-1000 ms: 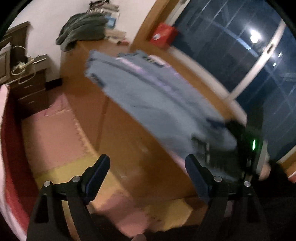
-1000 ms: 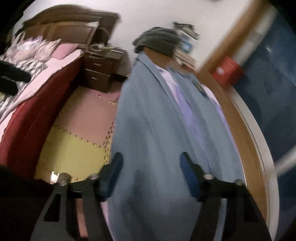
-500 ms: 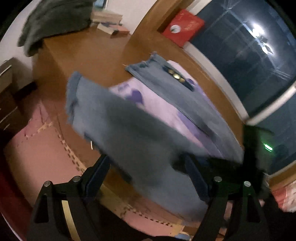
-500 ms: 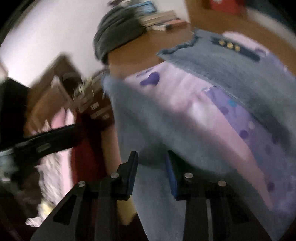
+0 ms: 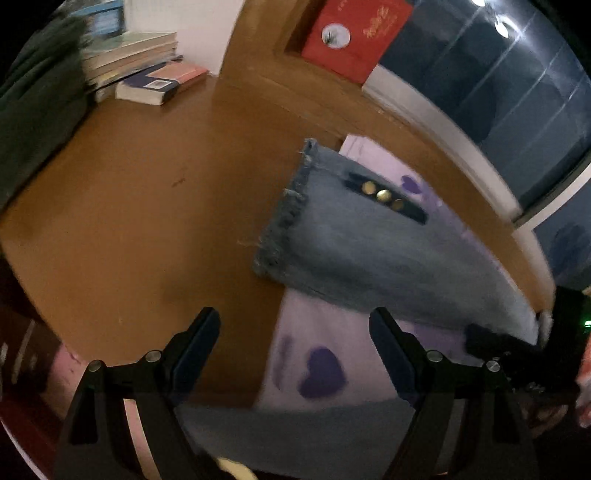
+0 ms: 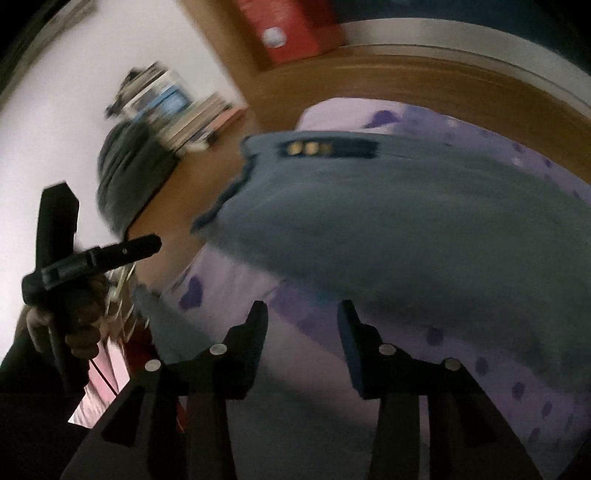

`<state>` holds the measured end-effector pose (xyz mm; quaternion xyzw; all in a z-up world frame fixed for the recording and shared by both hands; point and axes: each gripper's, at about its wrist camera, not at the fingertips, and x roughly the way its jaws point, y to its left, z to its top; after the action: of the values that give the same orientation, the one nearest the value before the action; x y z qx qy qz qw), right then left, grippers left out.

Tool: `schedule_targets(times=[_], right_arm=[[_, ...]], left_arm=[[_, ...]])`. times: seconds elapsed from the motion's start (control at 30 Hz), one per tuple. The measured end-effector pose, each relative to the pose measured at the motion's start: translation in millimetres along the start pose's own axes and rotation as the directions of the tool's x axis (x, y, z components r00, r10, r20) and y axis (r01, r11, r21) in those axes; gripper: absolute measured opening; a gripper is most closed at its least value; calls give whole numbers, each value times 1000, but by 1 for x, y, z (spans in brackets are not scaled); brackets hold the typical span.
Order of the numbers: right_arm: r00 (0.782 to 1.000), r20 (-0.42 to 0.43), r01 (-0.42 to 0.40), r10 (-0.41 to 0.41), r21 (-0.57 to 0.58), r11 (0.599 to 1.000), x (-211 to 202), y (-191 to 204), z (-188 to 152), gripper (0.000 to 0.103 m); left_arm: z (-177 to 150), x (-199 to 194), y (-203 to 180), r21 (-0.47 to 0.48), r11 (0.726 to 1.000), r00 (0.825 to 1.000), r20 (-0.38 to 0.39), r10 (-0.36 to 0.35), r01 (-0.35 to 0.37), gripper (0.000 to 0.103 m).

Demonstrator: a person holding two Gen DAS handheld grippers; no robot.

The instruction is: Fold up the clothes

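Blue jeans (image 5: 369,240) with a frayed hem and gold studs lie on a lilac cloth (image 5: 325,332) printed with purple hearts, on a wooden table (image 5: 147,206). A second stretch of denim (image 5: 295,435) crosses the bottom of the left wrist view. My left gripper (image 5: 293,332) hangs open and wide above the lilac cloth's left edge, holding nothing. My right gripper (image 6: 303,321) hovers over the lilac cloth (image 6: 240,280) just short of the jeans (image 6: 406,221). Its jaws are opening and no fabric is pinched between them.
A stack of books (image 5: 147,74) and a dark green garment (image 5: 33,122) sit at the table's far left. A red box (image 5: 351,33) leans by the dark window (image 5: 498,92). A hand (image 6: 81,332) holds the left tool at the left of the right wrist view.
The denim leg that hung in the air between the right gripper's fingers is no longer between them. Both grippers have swung in over the table and now sit closer to the jeans.
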<state>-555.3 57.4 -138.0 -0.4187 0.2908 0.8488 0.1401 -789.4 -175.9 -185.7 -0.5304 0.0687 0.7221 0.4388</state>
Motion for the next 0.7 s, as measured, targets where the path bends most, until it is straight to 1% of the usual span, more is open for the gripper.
schedule_targets(times=[0.03,0.1,0.13,0.17,0.2,0.27,0.3,0.33,0.37,0.4,0.43,0.47,0.5,0.57,0.6,0.63,0.7], right_arm=[[1000,-9,15,-15,42,999,1,-6,-6,40],[998,-50,51,-46,100,994,4,-15,-20,40],[996,-63,72,-64,124,990,3,-18,-26,40],[996,-46,88,-82,149,985,-6,-21,-31,40],[994,-30,105,-101,173,979,-14,-23,-36,40],[991,14,126,-132,215,969,-37,-26,-45,40],[991,32,118,-129,233,965,-49,-27,-48,40],[994,32,95,-106,245,965,-57,-27,-51,40],[996,30,75,-86,254,964,-65,-27,-53,40],[996,18,75,-82,255,964,-67,-26,-54,41],[994,7,104,-110,255,961,-68,-24,-54,41],[989,0,143,-148,262,954,-66,-23,-52,41],[985,-2,163,-170,283,945,-62,-24,-48,41],[983,14,166,-184,364,917,-53,-32,-38,42],[982,22,160,-185,406,900,-48,-36,-33,45],[985,36,133,-168,456,880,-42,-40,-27,49],[985,63,104,-160,523,846,-29,-46,-15,52]], left_arm=[[3,4,3,1,1000,1000,-18,-10,10,84],[5,3,5,4,998,997,-45,-65,66,84],[2,-1,5,26,995,994,-56,-96,98,84],[-1,-8,4,57,990,990,-66,-128,132,84],[-2,-14,0,109,982,986,-73,-147,155,84],[-3,-27,-10,229,955,981,-88,-173,189,84],[0,-32,-13,281,938,979,-94,-182,202,84],[6,-33,-16,323,922,977,-102,-189,213,84],[17,-29,-18,347,910,973,-112,-200,227,84],[30,-23,-19,362,900,970,-123,-212,242,84],[44,-15,-20,362,897,967,-126,-222,253,84],[63,-4,-20,342,902,965,-116,-236,262,84],[79,9,-19,315,907,960,-119,-254,279,85],[110,37,-18,260,911,946,-138,-294,321,86],[125,55,-18,233,916,943,-157,-295,325,86],[135,68,-18,218,921,941,-176,-289,324,86],[150,94,-20,197,928,937,-223,-270,315,86]])
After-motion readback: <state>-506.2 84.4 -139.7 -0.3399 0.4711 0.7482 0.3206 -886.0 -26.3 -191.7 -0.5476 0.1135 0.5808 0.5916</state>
